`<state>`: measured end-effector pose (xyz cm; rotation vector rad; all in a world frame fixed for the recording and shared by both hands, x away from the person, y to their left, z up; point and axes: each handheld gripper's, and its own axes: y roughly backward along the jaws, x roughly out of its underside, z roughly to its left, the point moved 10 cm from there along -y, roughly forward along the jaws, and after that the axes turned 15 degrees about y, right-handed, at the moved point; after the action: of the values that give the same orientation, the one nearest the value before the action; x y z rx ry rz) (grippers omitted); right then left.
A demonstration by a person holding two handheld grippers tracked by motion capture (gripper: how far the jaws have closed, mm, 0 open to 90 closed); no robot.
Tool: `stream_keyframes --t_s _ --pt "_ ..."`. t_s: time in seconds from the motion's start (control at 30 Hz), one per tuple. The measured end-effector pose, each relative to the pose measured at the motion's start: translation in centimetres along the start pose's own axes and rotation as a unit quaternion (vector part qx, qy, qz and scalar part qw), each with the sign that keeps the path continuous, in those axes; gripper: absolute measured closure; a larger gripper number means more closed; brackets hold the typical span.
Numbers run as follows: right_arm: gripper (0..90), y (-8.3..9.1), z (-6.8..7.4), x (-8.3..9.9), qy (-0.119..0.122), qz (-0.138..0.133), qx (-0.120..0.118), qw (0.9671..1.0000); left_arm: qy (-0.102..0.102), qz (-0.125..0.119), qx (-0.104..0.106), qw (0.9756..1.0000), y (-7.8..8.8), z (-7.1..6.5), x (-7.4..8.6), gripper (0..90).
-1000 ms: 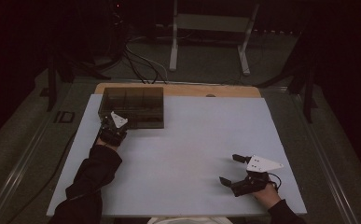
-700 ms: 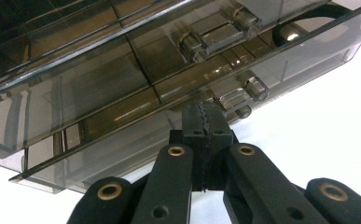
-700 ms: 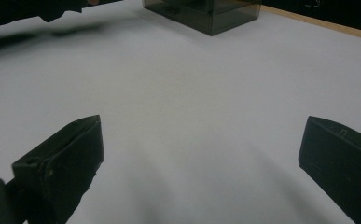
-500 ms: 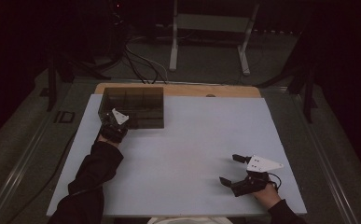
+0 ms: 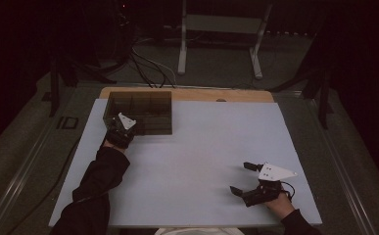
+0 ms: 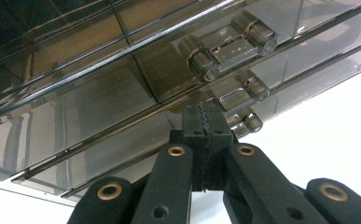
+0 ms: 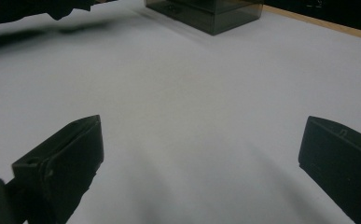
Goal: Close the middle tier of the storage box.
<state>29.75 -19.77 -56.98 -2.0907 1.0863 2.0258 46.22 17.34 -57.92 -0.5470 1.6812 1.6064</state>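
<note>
2 grippers are at work over the white table (image 5: 201,161), and the biggest thing on it is the dark see-through box (image 5: 140,112), a divided case with a lid that sits at the far left corner, its hinges facing the person. The left gripper (image 5: 121,131) is up against the near wall of that box. In the left gripper view its fingers (image 6: 205,140) are pressed together, pad to pad, with no gap and nothing between them; the tips sit just below the lowest of the 3 hinge barrels (image 6: 243,122) and touch, or nearly touch, the box edge there. I cannot tell whether they bear on the lid or on the base.

The right gripper (image 5: 246,178) rests well apart from the box, near the front right of the table. Its fingers (image 7: 61,163) stand wide apart over bare surface, holding nothing.

The main risk, as I judge it: a push with closed tips against smooth plastic could slide the whole box away across the table rather than move the lid, since nothing braces it. Second, the tips could skid off the thin edge and jam under the hinge. Third, with the right gripper so far off, it cannot steady the box in time.
</note>
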Motion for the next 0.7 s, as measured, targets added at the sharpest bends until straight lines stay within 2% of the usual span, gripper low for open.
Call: stream_keyframes --t_s 0.5,0.7 --pt "0.0 0.10 -0.04 -0.02 0.000 0.000 0.002 1.0000 0.005 0.002 0.007 1.0000 0.02 0.01 -0.03 90.0" --pt "0.0 0.13 -0.05 0.01 0.001 0.001 0.003 1.0000 -0.001 0.007 0.001 1.0000 0.48 0.16 0.06 90.0"
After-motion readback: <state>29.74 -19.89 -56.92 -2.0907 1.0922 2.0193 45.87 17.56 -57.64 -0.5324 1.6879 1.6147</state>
